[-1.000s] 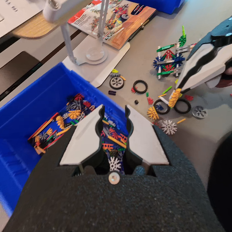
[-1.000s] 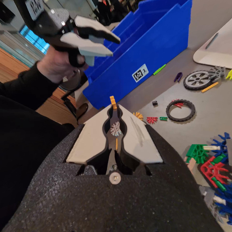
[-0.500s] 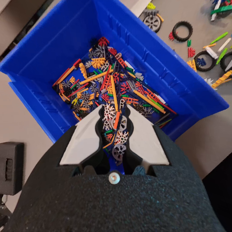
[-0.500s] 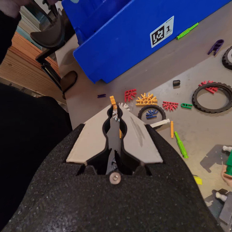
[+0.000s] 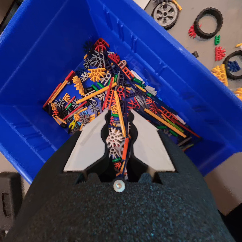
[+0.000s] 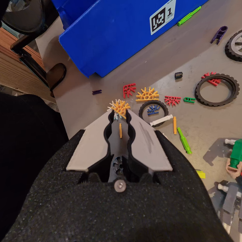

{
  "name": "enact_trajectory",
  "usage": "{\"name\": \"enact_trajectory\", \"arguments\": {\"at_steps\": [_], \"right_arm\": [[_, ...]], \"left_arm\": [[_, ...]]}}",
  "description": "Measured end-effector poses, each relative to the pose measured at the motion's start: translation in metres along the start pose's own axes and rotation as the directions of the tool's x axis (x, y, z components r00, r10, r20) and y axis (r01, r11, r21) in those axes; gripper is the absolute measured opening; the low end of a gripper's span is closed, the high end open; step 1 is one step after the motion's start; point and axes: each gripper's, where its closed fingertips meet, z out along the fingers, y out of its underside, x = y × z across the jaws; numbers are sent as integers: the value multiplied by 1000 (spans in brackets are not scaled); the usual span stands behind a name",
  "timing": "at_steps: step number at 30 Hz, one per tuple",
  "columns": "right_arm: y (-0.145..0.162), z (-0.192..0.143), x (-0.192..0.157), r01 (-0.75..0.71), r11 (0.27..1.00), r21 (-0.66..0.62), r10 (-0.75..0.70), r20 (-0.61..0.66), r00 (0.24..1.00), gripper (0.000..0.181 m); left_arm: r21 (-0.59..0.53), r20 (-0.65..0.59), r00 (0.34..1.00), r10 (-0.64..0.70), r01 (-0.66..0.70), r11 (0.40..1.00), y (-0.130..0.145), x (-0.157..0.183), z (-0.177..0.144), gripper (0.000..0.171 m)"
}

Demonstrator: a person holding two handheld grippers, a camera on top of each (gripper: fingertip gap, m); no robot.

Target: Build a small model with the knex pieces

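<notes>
Your left gripper [image 5: 119,112] hangs over the blue bin [image 5: 39,55] of mixed rods and connectors [image 5: 112,94], jaws apart and holding nothing. Your right gripper [image 6: 119,111] pinches a small orange connector [image 6: 120,107] at its tips, just above the grey table [image 6: 150,62] near the bin's corner.

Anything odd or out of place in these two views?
Loose building pieces lie scattered on the table beside the blue bin: a small tyre rings a blue connector, and a bigger tyre overlaps a red connector. Nothing looks broken.
</notes>
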Motion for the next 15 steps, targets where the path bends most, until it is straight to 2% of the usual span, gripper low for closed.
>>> {"name": "enact_trajectory", "arguments": {"at_steps": [7, 10, 15], "right_arm": [[-1, -5, 3, 8, 1000, 19, -8, -2, 1000, 17], [-1, -8, 5, 7, 1000, 26, -7, 1, 1000, 17], [-3, -10, 10, 9, 999, 32, -10, 4, 1000, 17]], "left_arm": [[-100, 6, 999, -46, 47, 994, 9, -16, 35, 12], [-102, 13, 998, -62, 63, 993, 10, -19, 43, 7], [-107, 3, 997, -74, 74, 992, 7, -22, 47, 8]]}}
